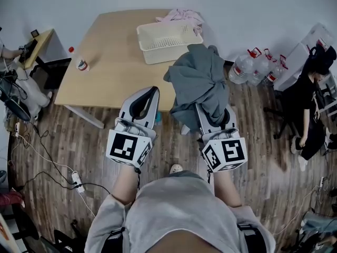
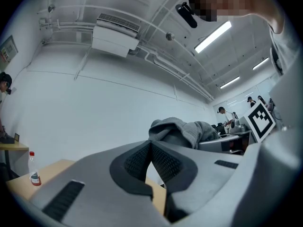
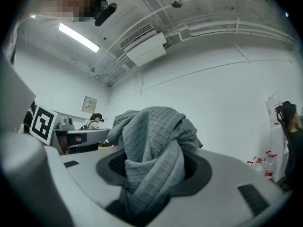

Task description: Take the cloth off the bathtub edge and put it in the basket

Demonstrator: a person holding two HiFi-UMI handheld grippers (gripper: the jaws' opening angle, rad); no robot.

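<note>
A crumpled grey cloth (image 1: 199,82) hangs bunched over the front of my right gripper (image 1: 211,108), whose jaws are shut on it. In the right gripper view the cloth (image 3: 152,138) fills the gap between the pads of the right gripper (image 3: 154,167) and piles up above them. A cream slotted basket (image 1: 167,41) stands at the far side of the wooden table (image 1: 105,62), just beyond the cloth. My left gripper (image 1: 152,93) is held over the table's near edge, shut with nothing in it. The left gripper (image 2: 150,146) shows its pads meeting, with the cloth (image 2: 182,130) to its right.
A pink garment (image 1: 181,17) lies behind the basket. A small red-capped bottle (image 1: 81,64) stands on the table's left part. Several water jugs (image 1: 258,67) sit on the floor at the right, near a seated person in black (image 1: 308,99). Cables and a power strip (image 1: 76,179) lie at the left.
</note>
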